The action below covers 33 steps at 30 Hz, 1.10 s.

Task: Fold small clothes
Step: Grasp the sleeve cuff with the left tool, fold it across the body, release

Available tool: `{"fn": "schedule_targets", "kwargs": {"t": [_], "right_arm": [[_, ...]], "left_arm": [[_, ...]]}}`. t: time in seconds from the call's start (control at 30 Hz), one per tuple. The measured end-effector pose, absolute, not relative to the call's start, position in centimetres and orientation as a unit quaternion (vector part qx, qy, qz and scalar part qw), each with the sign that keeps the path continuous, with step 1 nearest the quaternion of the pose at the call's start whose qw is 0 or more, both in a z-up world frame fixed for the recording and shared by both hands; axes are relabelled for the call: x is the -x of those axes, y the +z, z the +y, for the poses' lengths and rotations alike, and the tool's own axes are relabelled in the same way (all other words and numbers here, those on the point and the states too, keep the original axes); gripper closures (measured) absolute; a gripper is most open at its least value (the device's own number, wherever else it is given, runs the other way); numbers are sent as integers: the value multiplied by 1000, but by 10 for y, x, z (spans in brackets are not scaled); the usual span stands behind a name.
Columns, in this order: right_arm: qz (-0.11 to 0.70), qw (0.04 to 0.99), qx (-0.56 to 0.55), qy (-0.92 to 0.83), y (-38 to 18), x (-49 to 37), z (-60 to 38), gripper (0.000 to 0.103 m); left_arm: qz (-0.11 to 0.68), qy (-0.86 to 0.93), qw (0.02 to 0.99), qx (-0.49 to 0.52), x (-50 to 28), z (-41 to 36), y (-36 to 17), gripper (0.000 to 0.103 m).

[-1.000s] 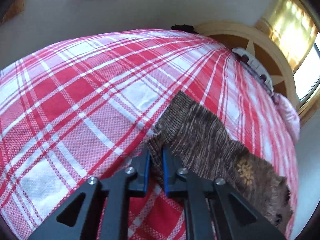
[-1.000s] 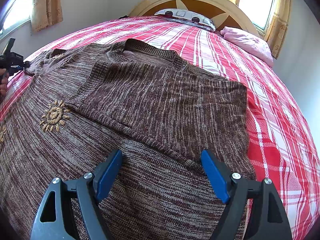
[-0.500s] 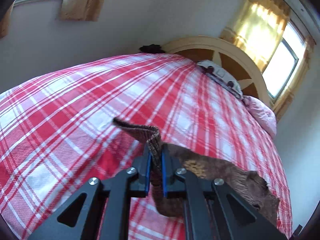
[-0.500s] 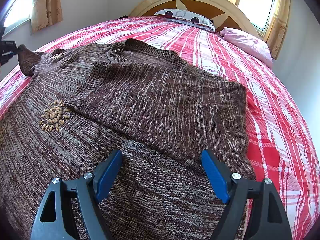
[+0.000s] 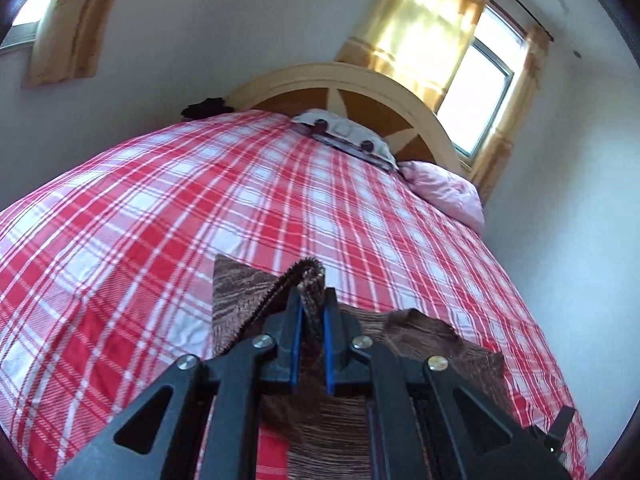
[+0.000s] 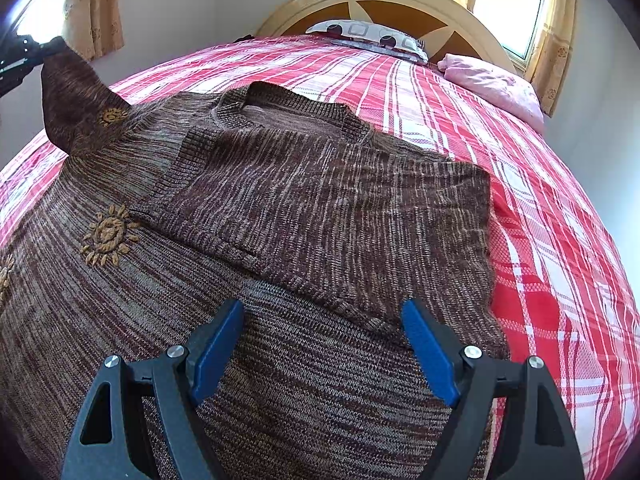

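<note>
Sweater [image 6: 304,216], brown knit, lies spread on the red plaid bedspread [image 6: 560,264], one sleeve already folded across its chest. Left gripper [image 5: 311,300] has its blue pads pressed together on the cuff of the other sleeve [image 6: 76,100]. A second ago that cuff lay flat on the bedspread at the sweater's left edge; it now stands lifted clear of the bed, the sleeve rising in a peak with an embroidered sun [image 6: 113,115] turned upward. The left camera's outlook has tipped up, now taking in the headboard [image 5: 360,92], patterned pillow [image 5: 348,136] and window [image 5: 476,100]. Right gripper [image 6: 322,348] hovers unchanged over the sweater's lower body, jaws spread wide, nothing between them. A pink pillow [image 6: 496,84] lies near the headboard.
</note>
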State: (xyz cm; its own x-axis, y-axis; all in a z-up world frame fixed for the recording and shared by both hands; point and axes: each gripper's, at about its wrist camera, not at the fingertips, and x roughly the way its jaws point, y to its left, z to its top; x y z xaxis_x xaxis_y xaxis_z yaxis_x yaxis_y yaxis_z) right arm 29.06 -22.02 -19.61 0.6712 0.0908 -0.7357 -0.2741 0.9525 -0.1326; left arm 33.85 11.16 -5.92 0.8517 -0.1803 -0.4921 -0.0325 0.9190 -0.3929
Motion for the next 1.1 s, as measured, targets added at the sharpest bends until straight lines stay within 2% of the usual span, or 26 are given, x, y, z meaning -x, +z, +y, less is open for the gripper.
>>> {"fn": "schedule_targets", "kwargs": {"t": [0.3,0.5,0.6,0.7,0.8,0.83,0.87,0.93,1.03,1.1], "right_arm": [[391,908,112,101,-196,-290,-221,21],[389,909,109,101,-195,-289,-223,21],[389,910,103,101,-195,-289,-224,21],[389,911,96,102,-195,-290,-226,21],[389,911,93,102,-194,-290,-227,21],[389,911,93,102,-194,-290,-227,21],[389,911,93,103,-194,-290,-228,21],[389,911,93,103,-195,-290,-228,21],[389,911,93,102,-195,-290,-228,21],[388,911,95,102,-194,-290,-227,21]], "left_arm": [[299,-114,934,161,-335,31,-70,94],[321,-141,924,154,-344,-19,-93,94],[351,-150,917,114,-349,-53,-113,92],[378,-161,909,75,-348,-75,-131,80],[371,-166,912,52,-334,-77,-129,52],[360,-164,917,47,-327,-71,-125,36],[352,-162,921,46,-323,-65,-121,29],[329,-134,934,24,-314,-44,-113,23],[316,-46,947,-29,-317,-8,-113,7],[316,12,947,-55,-323,16,-120,7]]}}
